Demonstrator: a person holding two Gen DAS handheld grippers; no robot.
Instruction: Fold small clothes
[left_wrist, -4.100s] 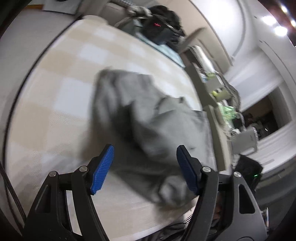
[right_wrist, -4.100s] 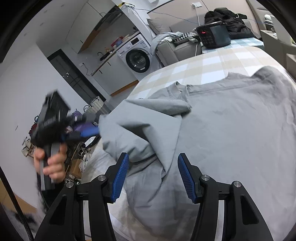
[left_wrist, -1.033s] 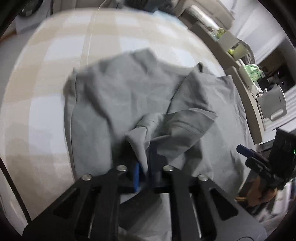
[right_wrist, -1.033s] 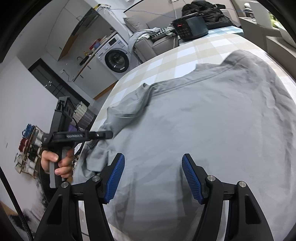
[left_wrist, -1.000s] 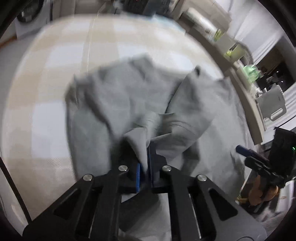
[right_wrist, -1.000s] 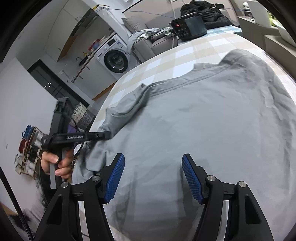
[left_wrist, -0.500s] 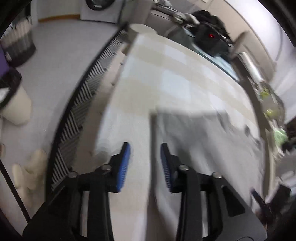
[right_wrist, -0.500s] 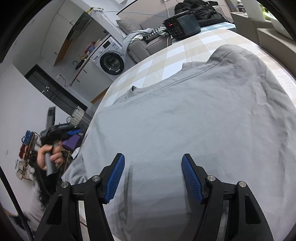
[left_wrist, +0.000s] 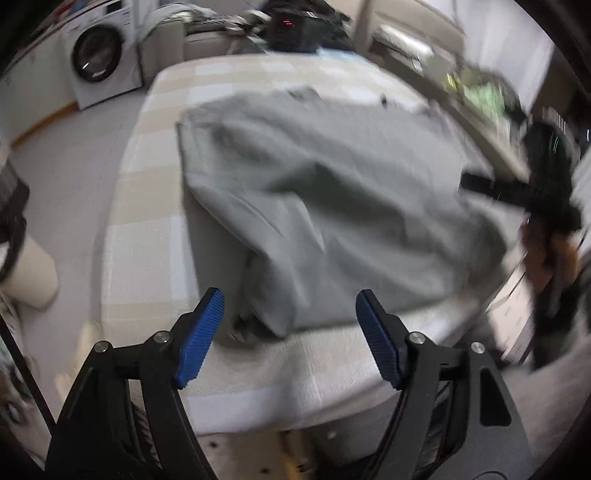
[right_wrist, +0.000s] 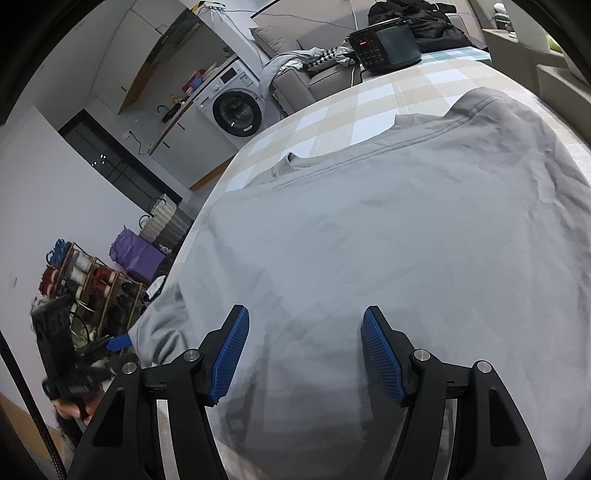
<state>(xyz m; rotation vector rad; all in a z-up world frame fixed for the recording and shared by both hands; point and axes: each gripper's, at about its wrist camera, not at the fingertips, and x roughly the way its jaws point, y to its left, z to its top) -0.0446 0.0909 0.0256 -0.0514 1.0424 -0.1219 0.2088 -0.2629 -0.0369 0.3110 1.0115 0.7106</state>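
A grey T-shirt (left_wrist: 332, 192) lies spread across the beige and white checked table (left_wrist: 147, 240). My left gripper (left_wrist: 288, 332) hangs over the table's near edge, just short of the shirt's rumpled near corner (left_wrist: 258, 317). Its jaws are opening and the blue pads press on nothing. The right wrist view shows the shirt (right_wrist: 388, 229) filling the table, collar seam towards the far side. My right gripper (right_wrist: 306, 354) stands open just above the cloth with nothing gripped. The left gripper (right_wrist: 118, 341) shows at lower left, beside the hanging sleeve.
A washing machine (right_wrist: 236, 110) stands beyond the far left corner. A black cooker (right_wrist: 384, 48) and dark clothes sit at the far end by a sofa. A rack of spools (right_wrist: 85, 273) and a purple bag (right_wrist: 136, 258) are on the floor to the left.
The left gripper let go of the shirt fold, swung out to the table's edge and opened. The shirt now lies flat. The right gripper stayed put.
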